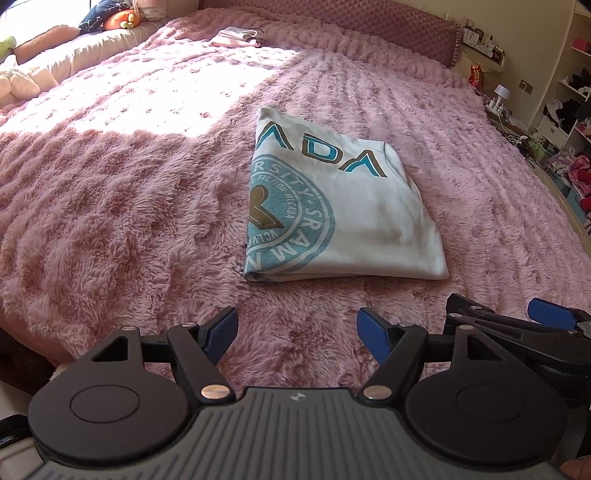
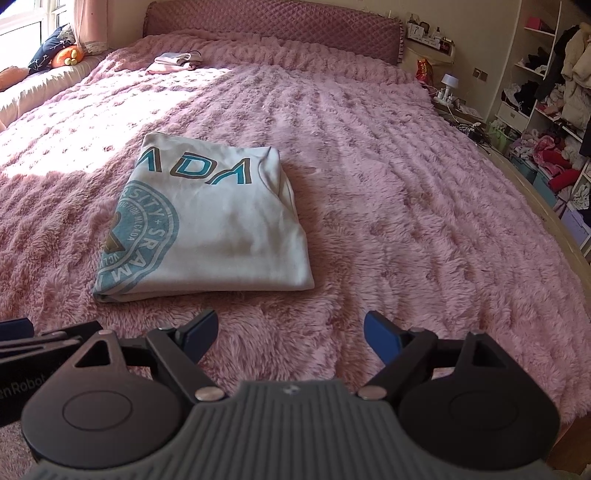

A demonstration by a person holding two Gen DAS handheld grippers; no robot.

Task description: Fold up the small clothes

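Observation:
A white T-shirt [image 1: 351, 218] with teal lettering and a round teal print lies folded into a neat rectangle on the pink fluffy blanket [image 1: 129, 184]. It also shows in the right wrist view [image 2: 218, 225]. My left gripper [image 1: 297, 332] is open and empty, held above the blanket just in front of the shirt's near edge. My right gripper [image 2: 290, 334] is open and empty, in front of and to the right of the shirt. The right gripper's fingers [image 1: 546, 319] show at the right edge of the left wrist view.
A small pink and white garment [image 2: 175, 61] lies far back on the blanket near the headboard [image 2: 273, 26]. Cushions and plush toys [image 1: 110, 16] line the window side at left. Cluttered shelves [image 2: 546, 122] and a bedside lamp [image 2: 448, 83] stand to the right.

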